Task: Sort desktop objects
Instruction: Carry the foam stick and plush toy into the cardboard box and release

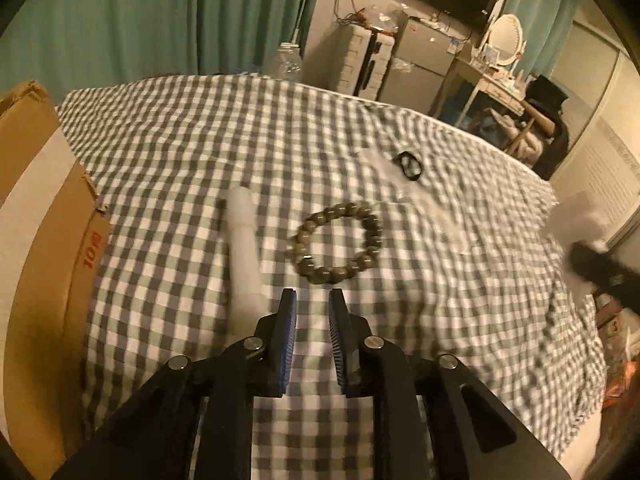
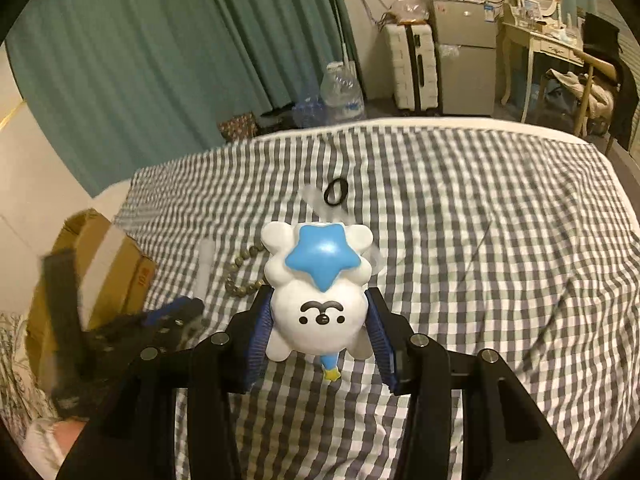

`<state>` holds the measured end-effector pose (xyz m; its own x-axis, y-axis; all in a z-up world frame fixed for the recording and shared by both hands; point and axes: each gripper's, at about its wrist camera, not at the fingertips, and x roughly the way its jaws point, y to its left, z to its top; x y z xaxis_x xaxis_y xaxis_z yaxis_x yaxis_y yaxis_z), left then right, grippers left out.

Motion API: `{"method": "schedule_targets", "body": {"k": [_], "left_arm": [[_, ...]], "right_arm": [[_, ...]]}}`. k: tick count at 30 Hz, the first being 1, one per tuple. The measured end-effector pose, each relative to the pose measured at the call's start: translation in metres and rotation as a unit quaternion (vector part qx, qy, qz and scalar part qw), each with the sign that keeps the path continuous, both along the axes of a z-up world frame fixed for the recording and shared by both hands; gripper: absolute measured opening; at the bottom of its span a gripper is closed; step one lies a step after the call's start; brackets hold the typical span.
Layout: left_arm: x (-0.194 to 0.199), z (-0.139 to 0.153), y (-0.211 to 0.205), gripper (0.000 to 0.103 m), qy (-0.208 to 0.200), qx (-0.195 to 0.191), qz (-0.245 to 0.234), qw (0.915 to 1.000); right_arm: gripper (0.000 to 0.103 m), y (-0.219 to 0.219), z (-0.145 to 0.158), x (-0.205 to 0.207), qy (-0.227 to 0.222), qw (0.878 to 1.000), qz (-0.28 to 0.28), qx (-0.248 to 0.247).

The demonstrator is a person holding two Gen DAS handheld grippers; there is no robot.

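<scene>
A: Left wrist view, left to right. Cardboard box (image 1: 44, 208) cut off by the frame edge. White tube (image 1: 245, 240) lies on the checked bedcover (image 1: 460, 300), its near end hidden behind the left gripper (image 1: 313, 300). Jaws stand a narrow gap apart, nothing between them.

B: Bead bracelet (image 1: 338, 240)?

A: Flat on the cover, just beyond the fingertips, not touched. Further right, a black ring (image 1: 410, 165) on something clear and blurred; cannot tell what.

B: Right wrist view?

A: The left gripper shows at the left edge, smeared. Right gripper (image 2: 320, 316) is partly closed, pads pressing both sides of the white figurine (image 2: 318, 296) with its blue star (image 2: 322, 258). Figurine hides part of the bracelet.
</scene>
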<state>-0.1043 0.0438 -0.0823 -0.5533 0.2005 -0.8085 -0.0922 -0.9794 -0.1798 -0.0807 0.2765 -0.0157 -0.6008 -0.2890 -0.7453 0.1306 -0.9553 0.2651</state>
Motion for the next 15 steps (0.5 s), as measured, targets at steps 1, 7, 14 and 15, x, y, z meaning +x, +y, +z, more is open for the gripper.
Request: {"method": "schedule_targets", "body": {"k": [1, 7, 14, 15], "left_arm": [[-0.003, -0.003, -0.003, 0.031, -0.002, 0.001, 0.006, 1.0000], [-0.023, -0.032, -0.032, 0.055, -0.016, 0.000, 0.047, 0.9988], [-0.039, -0.043, -0.024, 0.015, -0.020, 0.012, 0.008, 0.9997], [-0.039, -0.040, -0.023, 0.015, -0.021, 0.009, 0.008, 0.9997]], "right_arm": [[0.045, 0.002, 0.001, -0.001, -0.001, 1.000, -0.003, -0.001], [0.045, 0.001, -0.020, -0.019, -0.026, 1.000, -0.001, -0.008], [0.045, -0.002, -0.055, -0.036, -0.054, 0.998, 0.010, -0.002], [0.045, -0.001, -0.060, -0.039, -0.056, 0.998, 0.009, -0.003]]}}
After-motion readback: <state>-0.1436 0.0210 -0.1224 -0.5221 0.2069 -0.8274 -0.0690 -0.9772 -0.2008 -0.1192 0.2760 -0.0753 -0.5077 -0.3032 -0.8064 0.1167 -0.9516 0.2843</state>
